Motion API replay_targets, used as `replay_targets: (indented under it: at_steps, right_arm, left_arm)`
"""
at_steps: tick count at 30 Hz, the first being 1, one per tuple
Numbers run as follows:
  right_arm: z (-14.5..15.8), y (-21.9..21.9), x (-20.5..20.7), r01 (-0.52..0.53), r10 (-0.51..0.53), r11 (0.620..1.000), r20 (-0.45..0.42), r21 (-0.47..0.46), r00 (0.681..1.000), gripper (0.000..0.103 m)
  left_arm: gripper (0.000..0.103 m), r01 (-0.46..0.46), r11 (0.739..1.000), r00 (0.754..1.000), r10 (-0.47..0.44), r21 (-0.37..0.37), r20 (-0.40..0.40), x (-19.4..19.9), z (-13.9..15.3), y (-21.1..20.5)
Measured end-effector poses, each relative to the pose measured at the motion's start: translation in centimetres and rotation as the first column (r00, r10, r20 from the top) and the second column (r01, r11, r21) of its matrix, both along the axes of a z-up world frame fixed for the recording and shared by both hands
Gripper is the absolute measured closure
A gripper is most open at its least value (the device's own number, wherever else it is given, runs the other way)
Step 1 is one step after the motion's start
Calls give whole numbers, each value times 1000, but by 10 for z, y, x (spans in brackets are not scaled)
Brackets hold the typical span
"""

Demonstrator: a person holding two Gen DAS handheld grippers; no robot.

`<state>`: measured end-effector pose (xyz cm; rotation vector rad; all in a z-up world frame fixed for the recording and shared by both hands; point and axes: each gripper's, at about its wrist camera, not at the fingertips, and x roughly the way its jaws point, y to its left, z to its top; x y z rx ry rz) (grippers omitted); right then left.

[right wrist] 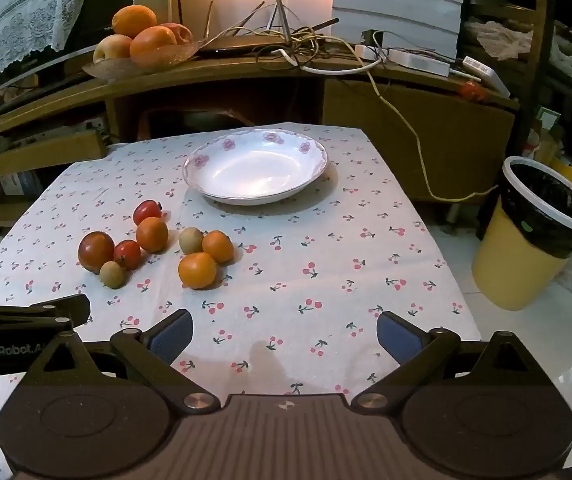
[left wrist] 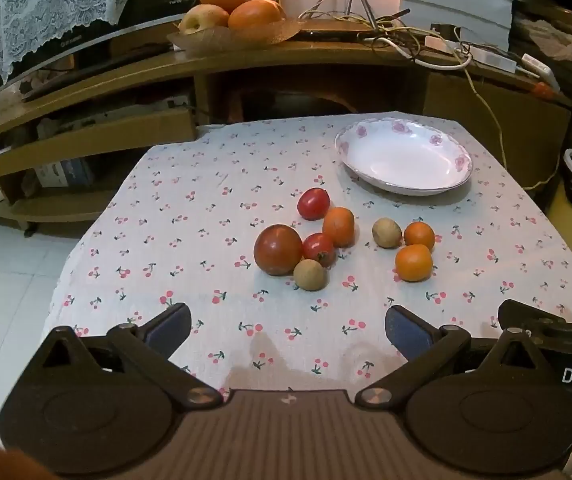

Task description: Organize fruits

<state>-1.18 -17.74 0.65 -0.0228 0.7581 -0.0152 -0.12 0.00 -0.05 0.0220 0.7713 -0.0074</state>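
Fruits (left wrist: 325,236): red, orange, tan, clustered on table (left wrist: 190,216) near plate (left wrist: 403,162); left gripper (left wrist: 287,328) and right gripper (right wrist: 285,334) low, spread wide, empty

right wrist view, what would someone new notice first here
The cluster of small red, orange and tan fruits lying loose on the cherry-print tablecloth draws the eye first, left of centre. Just behind it sits an empty white plate with pink flowers on its rim. Both the right gripper and the left gripper hang open near the table's front edge, holding nothing.
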Motion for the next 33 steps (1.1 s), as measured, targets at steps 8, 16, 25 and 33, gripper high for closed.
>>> replay_targets:
  at_steps: [8,16,25,33]
  right_arm:
    - [-2,5,0,0,0,1000,-11,-3,1000,6]
    - [-6,6,4,-16,16,1000,-25,-12,1000,7]
    - [-6,9,5,-23,23,1000,-31,-6,999,8]
    - [-8,9,5,-22,22,1000,-31,-4,999,8]
  left_arm:
    - [0,-6,1000,1000,6,-16,-23,0,-4,7]
    - [0,-14,1000,999,14,-4,-32,1,-8,2]
    - [0,-15,1000,999,15,-3,-33,1,-9,2]
    - [0,-19,1000,999,19,0,-31,1,-9,2]
